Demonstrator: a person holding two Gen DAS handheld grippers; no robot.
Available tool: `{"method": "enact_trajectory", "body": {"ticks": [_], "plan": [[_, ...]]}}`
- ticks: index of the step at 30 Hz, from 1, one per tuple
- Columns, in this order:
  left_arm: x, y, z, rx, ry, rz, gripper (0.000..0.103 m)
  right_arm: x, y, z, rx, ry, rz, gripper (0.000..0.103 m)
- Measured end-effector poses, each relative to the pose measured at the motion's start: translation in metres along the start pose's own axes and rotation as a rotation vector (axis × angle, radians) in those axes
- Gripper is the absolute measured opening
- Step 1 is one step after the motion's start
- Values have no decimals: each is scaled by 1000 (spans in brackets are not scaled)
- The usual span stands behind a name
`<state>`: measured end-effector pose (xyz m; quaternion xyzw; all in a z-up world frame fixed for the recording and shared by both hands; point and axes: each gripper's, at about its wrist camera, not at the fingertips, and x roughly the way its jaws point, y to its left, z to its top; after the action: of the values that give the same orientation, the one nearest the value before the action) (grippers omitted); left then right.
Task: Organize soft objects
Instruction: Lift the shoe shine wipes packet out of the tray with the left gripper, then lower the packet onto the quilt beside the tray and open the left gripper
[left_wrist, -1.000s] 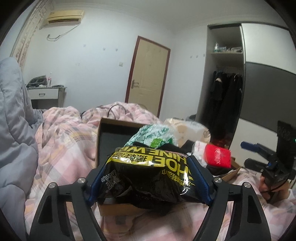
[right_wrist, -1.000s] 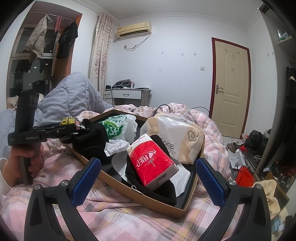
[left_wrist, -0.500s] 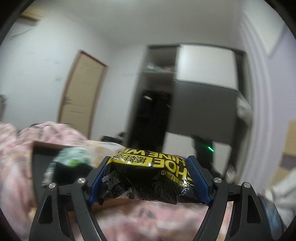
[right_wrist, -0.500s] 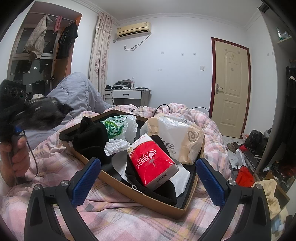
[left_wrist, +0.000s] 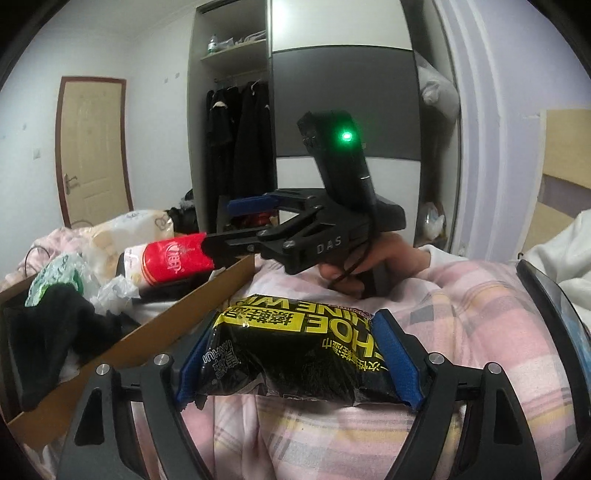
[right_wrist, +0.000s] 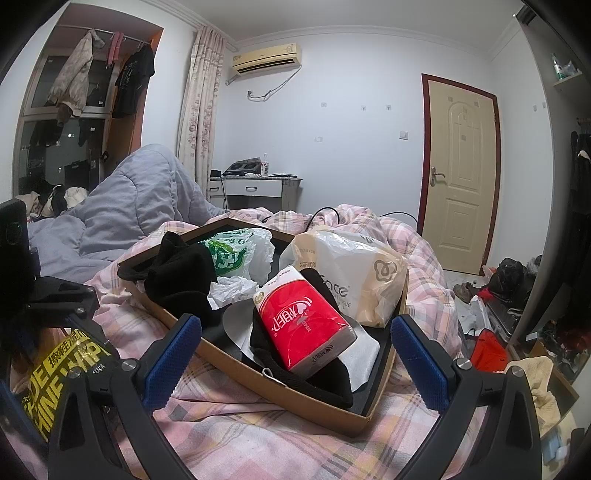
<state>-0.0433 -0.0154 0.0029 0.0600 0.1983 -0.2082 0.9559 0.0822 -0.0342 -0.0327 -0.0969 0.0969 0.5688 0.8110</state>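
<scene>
Your left gripper (left_wrist: 299, 354) had its blue fingers (left_wrist: 397, 363) on either side of the black-and-yellow wipes packet (left_wrist: 295, 354), touching its two ends while the fingers were easing apart. The packet hung just above the pink checked bedspread (left_wrist: 480, 332), outside the cardboard tray (left_wrist: 173, 325) and close beside its near wall. In the right wrist view the same packet (right_wrist: 62, 373) showed at the lower left, beside the tray (right_wrist: 280, 387) and under the left tool's black frame.

Your right gripper (right_wrist: 295, 354) stood with its fingers (right_wrist: 417, 362) spread wide and nothing between them, pointed at the tray from the near side. Seen from the left wrist, that gripper (left_wrist: 221, 221) sat over the tray's corner with your right hand (left_wrist: 373, 266) wrapped round its handle, a green light glowing on its upright body.

Inside the tray lay a red tissue pack (right_wrist: 306, 325) resting on a black cloth (right_wrist: 314, 373), a black garment (right_wrist: 181, 277) draped over the left wall, a green-printed plastic bag (right_wrist: 232, 254) behind it, and a beige tissue bag (right_wrist: 354, 280) leaning at the right rear corner. A grey quilt (right_wrist: 125, 210) was heaped further up the bed.
</scene>
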Motion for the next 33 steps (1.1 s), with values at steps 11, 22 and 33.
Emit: {"method": "enact_trajectory", "body": {"ticks": [11, 22, 33], "plan": [[2, -3, -4, 42, 10, 50, 87, 0, 0, 0, 0, 0, 0, 102], [-28, 11, 5, -14, -149, 89, 89, 0, -1, 0, 1, 0, 1, 102], [-64, 41, 6, -188, -361, 190, 98, 0, -1, 0, 2, 0, 1, 102]]}}
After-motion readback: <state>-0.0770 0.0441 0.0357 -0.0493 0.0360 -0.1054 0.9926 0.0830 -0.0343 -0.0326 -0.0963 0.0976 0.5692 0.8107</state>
